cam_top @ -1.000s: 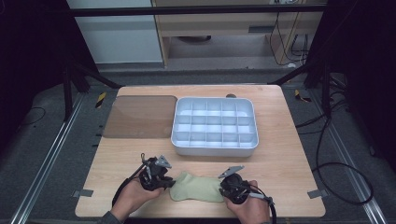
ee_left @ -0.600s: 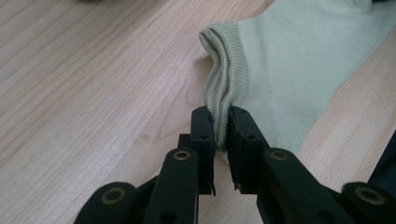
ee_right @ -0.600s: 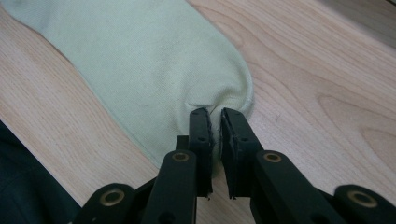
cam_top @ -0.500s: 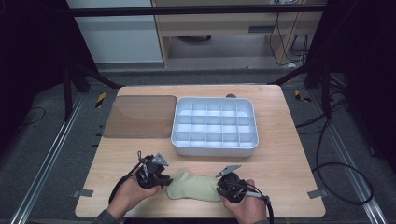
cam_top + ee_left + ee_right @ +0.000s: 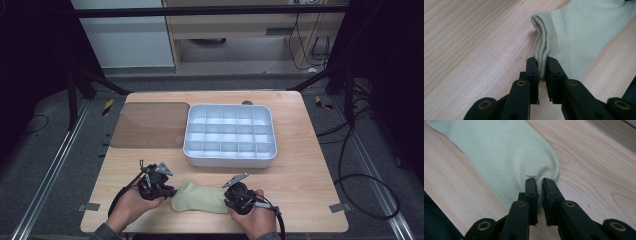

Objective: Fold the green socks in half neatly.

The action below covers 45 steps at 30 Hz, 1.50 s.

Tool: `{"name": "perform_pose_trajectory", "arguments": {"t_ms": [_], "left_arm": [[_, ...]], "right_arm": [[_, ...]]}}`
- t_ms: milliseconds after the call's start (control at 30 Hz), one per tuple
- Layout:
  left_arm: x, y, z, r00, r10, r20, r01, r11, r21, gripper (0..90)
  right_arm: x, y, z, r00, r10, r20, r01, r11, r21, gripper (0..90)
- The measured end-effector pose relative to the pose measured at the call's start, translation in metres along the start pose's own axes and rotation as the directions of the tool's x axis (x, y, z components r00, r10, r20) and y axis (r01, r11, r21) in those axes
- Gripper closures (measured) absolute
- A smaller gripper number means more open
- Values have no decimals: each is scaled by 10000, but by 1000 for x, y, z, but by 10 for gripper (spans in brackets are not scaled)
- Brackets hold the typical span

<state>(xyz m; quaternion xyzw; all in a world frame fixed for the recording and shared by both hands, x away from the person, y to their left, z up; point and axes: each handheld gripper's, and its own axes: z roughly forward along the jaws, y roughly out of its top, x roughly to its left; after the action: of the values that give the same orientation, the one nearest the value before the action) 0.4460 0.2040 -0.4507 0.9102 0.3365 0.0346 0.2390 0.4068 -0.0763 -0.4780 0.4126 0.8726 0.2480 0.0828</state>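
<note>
Sock: a pale green sock (image 5: 199, 198) lies flat on the wooden table (image 5: 300, 170), close to the near edge and a little left of its middle.
Long axis: it runs left to right along that near edge; the ribbed cuff (image 5: 541, 42) points to the person's left, the rounded toe (image 5: 549, 173) to the right.
Left gripper: the left gripper (image 5: 170, 191) is clamped on the cuff; in the left gripper view the ribbed folds are pinched between its two black jaws, with only a thin gap.
Right gripper: the right gripper (image 5: 229, 200) is clamped on the toe end; in the right gripper view the cloth puckers where the jaws nip it.
Sock's lie: the cloth between the two grips rests on the wood.
Tray: a white compartment tray (image 5: 229, 156) sits beyond the sock, apart from it, with a strip of bare wood between.
Brown mat: a brown mat (image 5: 150, 125) lies at the far left, just beside the tray.
Open room: bare wood stretches to the right of the right hand, and a narrower patch lies left of the left hand.
Edges: the near edge is just behind both hands.
</note>
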Motion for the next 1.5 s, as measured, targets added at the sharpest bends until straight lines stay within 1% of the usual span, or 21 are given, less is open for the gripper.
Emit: {"name": "perform_pose_trajectory", "arguments": {"t_ms": [33, 100, 133, 267, 367, 500, 600, 633, 800, 967, 1033, 1100, 1167, 1300, 1367, 1400, 1500], "left_arm": [[1, -1, -1, 10000, -42, -32, 42, 10000, 0, 808], [3, -2, -3, 10000, -58, -64, 59, 10000, 52, 808], [4, -4, -5, 9999, -82, -92, 82, 9999, 68, 808], [5, -5, -11, 9999, -94, -85, 94, 10000, 15, 807], [4, -5, -13, 9999, -104, -51, 104, 9999, -62, 805], [1, -2, -17, 9999, -64, 87, 65, 9998, -170, 804], [-2, -1, -17, 9999, -4, 160, 6, 9999, -159, 803], [-5, 1, -18, 9998, 75, 176, -72, 9998, -168, 803], [-9, 5, -19, 9995, 148, 286, -143, 9997, -190, 804], [-10, 6, -22, 9992, 189, 353, -184, 9997, -132, 804], [-10, 6, -22, 9992, 181, 359, -175, 9997, -168, 804], [-10, 7, -24, 9990, 174, 409, -162, 9994, -312, 804], [-11, 8, -25, 9992, 174, 366, -160, 9991, -392, 804], [-10, 10, -26, 9992, 202, 343, -188, 9990, -408, 804], [-7, 9, -27, 9995, 192, 248, -184, 9993, -322, 804], [-6, 8, -27, 9996, 177, 227, -170, 9994, -301, 804], [-3, 6, -28, 9997, 171, 145, -168, 9996, -233, 804]], "right_arm": [[1, 1, 1, 10000, 83, -14, -83, 10000, -11, 827], [2, 2, 2, 10000, 60, -43, -60, 10000, -39, 827], [5, 5, 4, 10000, 31, -75, -31, 10000, -68, 827], [9, 11, 6, 9999, -152, -67, 152, 9999, -15, 828], [10, 12, 7, 9999, -151, -52, 151, 9999, 7, 828], [11, 14, 8, 9998, -186, -37, 186, 9998, -6, 828], [11, 14, 8, 9999, -158, -60, 158, 9999, -22, 828], [11, 14, 8, 9998, -167, -62, 167, 9999, -24, 828], [12, 14, 9, 9998, -137, -117, 136, 9999, -83, 829], [12, 15, 8, 9998, -129, -147, 127, 9998, -149, 828], [12, 15, 8, 9999, -69, -136, 67, 9998, -161, 828], [13, 15, 9, 9999, -99, -141, 97, 9998, -155, 828], [14, 15, 9, 9998, -76, -184, 73, 9998, -189, 828], [17, 17, 10, 9996, -93, -259, 87, 9997, -237, 825], [18, 17, 10, 9993, -218, -299, 209, 9993, -294, 800], [18, 16, 9, 9993, -207, -307, 197, 9993, -312, 787], [17, 15, 6, 9993, -224, -287, 212, 9988, -444, 712]]}}
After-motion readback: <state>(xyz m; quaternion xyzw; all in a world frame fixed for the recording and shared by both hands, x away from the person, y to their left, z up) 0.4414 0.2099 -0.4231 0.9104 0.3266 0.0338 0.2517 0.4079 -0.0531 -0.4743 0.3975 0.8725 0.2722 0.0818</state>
